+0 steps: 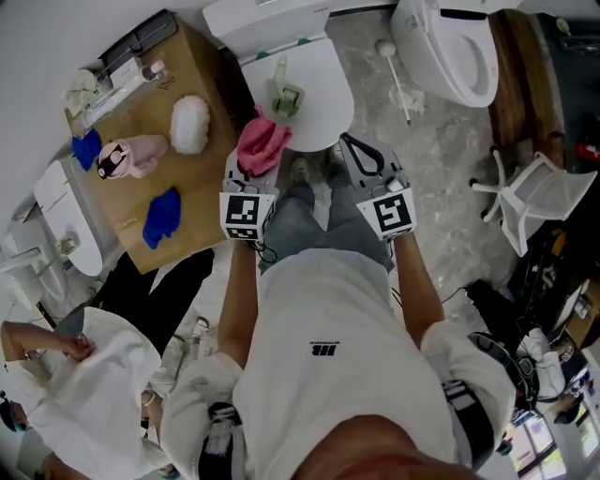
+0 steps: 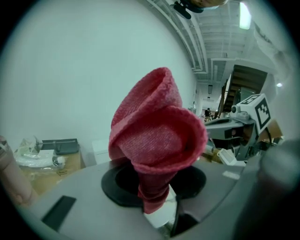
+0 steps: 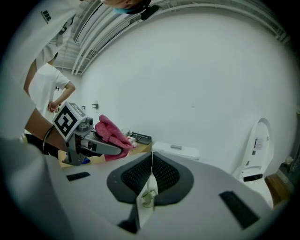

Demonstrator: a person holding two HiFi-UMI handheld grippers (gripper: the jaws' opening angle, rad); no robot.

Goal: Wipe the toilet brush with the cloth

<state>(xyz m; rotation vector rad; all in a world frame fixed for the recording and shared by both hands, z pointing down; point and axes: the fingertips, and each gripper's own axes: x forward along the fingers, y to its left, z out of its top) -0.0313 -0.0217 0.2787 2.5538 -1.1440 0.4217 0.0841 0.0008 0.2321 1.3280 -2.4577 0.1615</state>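
Left gripper (image 1: 254, 169) is clamped on the red cloth (image 1: 263, 141); right gripper (image 1: 354, 148) is closed on nothing. The toilet brush (image 1: 286, 92) lies untouched, upper centre, on the toilet lid (image 1: 328, 112). Wiping has apparently not begun.

Wooden tabletop (image 1: 122, 202), toilet lid (image 1: 323, 108), floor (image 1: 441, 141)
Tabletop: 2 blue cloths (image 1: 161, 217) (image 1: 86, 148), pink bundle (image 1: 136, 155), white puff (image 1: 189, 124); lid: green brush (image 1: 286, 92); floor: white brush (image 1: 398, 80).

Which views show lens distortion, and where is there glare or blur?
Left gripper view: fisheye, black corners, pink cloth fairly sharp, ceiling lamp glaring. Right gripper view: same curved rim, even light on the white wall. Head view: slightly soft, no hard shadows.
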